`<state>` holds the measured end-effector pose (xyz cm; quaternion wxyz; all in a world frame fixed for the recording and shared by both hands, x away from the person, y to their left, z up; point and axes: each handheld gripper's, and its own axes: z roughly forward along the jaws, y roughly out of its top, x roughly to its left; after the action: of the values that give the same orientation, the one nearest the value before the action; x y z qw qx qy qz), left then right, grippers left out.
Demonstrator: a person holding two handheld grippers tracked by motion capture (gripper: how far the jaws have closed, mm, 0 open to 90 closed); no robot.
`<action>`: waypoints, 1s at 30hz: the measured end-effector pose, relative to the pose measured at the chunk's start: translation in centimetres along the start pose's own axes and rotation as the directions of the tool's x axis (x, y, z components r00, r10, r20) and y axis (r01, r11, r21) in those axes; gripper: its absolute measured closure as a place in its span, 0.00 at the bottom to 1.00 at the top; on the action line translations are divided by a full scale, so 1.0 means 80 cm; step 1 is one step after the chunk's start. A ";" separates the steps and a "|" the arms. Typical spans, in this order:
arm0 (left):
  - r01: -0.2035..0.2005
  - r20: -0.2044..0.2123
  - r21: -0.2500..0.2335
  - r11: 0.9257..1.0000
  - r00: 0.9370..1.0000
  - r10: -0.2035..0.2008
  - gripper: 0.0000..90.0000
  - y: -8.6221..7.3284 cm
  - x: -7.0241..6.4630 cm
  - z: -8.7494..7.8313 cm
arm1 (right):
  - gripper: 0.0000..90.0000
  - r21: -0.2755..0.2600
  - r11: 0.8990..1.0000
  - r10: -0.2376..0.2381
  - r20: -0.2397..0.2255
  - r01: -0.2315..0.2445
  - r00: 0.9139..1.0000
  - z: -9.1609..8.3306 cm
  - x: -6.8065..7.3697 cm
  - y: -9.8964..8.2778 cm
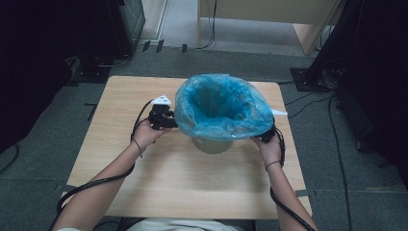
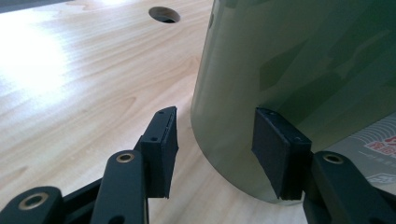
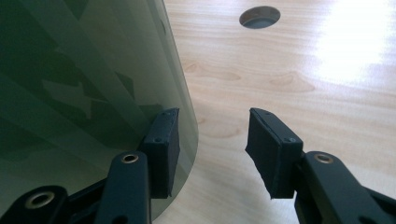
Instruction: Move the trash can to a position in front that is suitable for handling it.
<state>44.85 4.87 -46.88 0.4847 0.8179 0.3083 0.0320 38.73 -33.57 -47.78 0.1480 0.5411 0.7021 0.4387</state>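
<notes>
High view: green bin [image 1: 211, 144] stands upright near the middle of the wooden table [image 1: 159, 183], lined w/ a blue plastic bag [image 1: 219, 108] that flares out over its rim and hides most of the wall. Left gripper [image 1: 169, 121] sits just beside the bin on its left, under the bag's overhang; right gripper [image 1: 267, 137] just beside the bin on the other side, mostly covered by the bag. Jaws can't be read from up here.

Left gripper view: jaws partly apart, nothing clamped. The bin's curved wall reaches into the gap; right-hand pad [image 2: 275, 149] lies in front of the bin wall, left-hand pad over bare table, apart from the bin. A cable hole [image 2: 164, 14] lies beyond the bin.

Right gripper view: jaws likewise half spread, no grip. Bin fills the left side; left-hand pad [image 3: 163, 149] overlaps its wall, touching or not can't tell. Right-hand pad stands clear of the bin, over the table.
</notes>
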 end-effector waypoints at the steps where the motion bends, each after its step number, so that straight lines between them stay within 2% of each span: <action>1: 0.001 0.002 0.002 1.000 1.000 -0.001 0.56 -0.002 -0.003 -0.002 | 0.60 -0.001 1.000 -0.001 -0.001 0.001 1.000 -0.002 0.001 -0.002; 8: -0.041 -0.003 0.006 0.999 0.999 0.041 0.55 -0.013 -0.021 -0.013 | 0.61 0.024 1.000 -0.016 0.000 0.016 1.000 -0.015 0.011 -0.011; 14: -0.045 -0.020 0.013 0.999 0.999 0.046 0.55 -0.019 -0.030 -0.017 | 0.62 0.014 1.000 -0.003 0.005 0.003 1.000 -0.022 0.019 -0.019; 15: -0.053 -0.028 0.017 0.998 0.998 0.053 0.55 -0.019 -0.033 -0.018 | 0.62 0.018 1.000 -0.019 0.011 0.018 1.000 -0.024 0.022 -0.021; 19: -0.064 -0.030 0.022 0.998 0.997 0.064 0.55 -0.022 -0.039 -0.021 | 0.62 0.018 1.000 -0.024 0.010 0.024 1.000 -0.026 0.023 -0.022; 21: -0.068 -0.029 0.024 0.997 0.997 0.068 0.55 -0.023 -0.040 -0.022 | 0.59 0.016 1.000 -0.023 0.011 0.022 1.000 -0.027 0.023 -0.024; 23: -0.059 -0.026 0.020 0.998 0.998 0.060 0.49 -0.025 -0.038 -0.022 | 0.49 0.018 1.000 0.006 0.008 -0.006 1.000 -0.028 0.019 -0.025; 26: -0.058 -0.025 0.032 0.998 0.998 0.059 0.43 -0.027 -0.035 -0.019 | 0.42 0.028 1.000 0.012 -0.006 -0.012 1.000 -0.026 0.012 -0.027; 28: -0.067 -0.028 0.044 0.997 0.997 0.068 0.38 -0.028 -0.034 -0.018 | 0.41 0.035 0.999 0.004 -0.003 -0.004 1.000 -0.025 0.010 -0.028; 29: -0.081 -0.031 0.065 0.995 0.996 0.083 0.38 -0.030 -0.033 -0.017 | 0.38 0.046 0.999 -0.007 0.000 0.007 1.000 -0.025 0.007 -0.030; 30: -0.090 -0.031 0.073 0.993 0.995 0.093 0.38 -0.032 -0.032 -0.016 | 0.35 0.065 0.997 -0.042 0.002 0.042 0.999 -0.024 0.002 -0.035</action>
<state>41.16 5.37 -47.66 0.4478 0.8473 0.2797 0.0571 35.61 -34.41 -48.77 0.1408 0.5315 0.7270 0.4113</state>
